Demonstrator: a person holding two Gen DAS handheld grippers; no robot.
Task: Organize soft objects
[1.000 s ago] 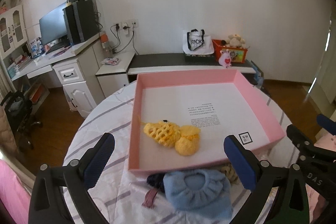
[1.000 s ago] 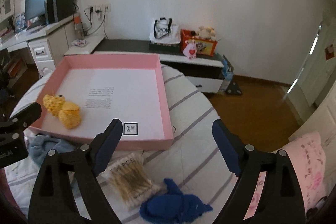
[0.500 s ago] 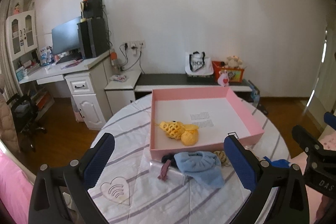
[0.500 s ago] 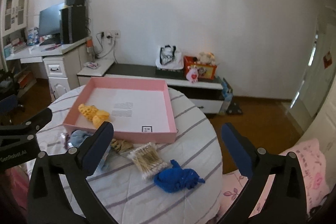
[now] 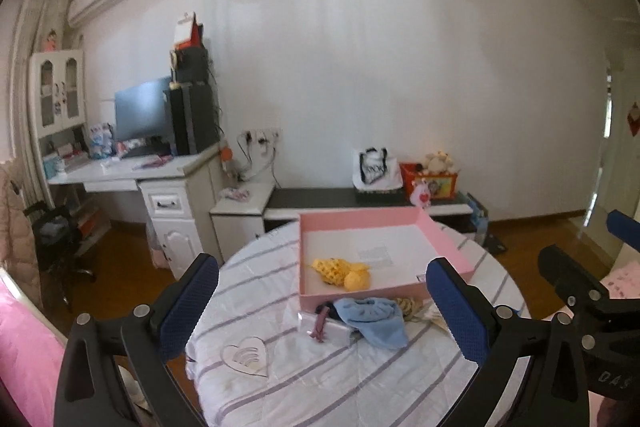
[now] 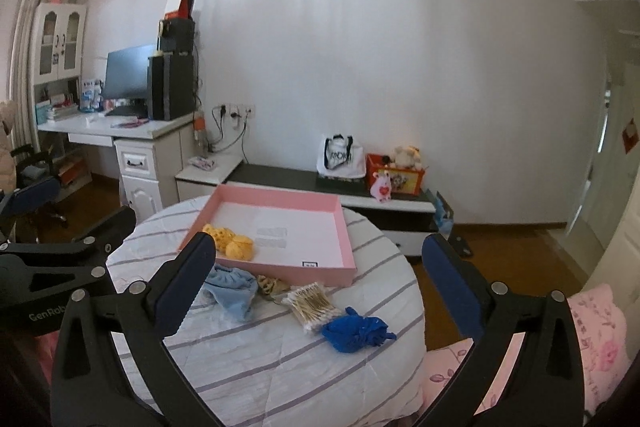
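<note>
Grippers both gape wide with nothing between them: my left gripper (image 5: 322,303), my right gripper (image 6: 320,283). Yellow knit (image 6: 230,243) lies in the tray (image 6: 316,273); blue cloth (image 6: 232,289) sits against its near edge.

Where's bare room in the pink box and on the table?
Pink box: bare right of the yellow knits. Table: bare near edge and left side by the heart mark. Crowded along the box's front wall: blue cloth, cotton swabs.
</note>
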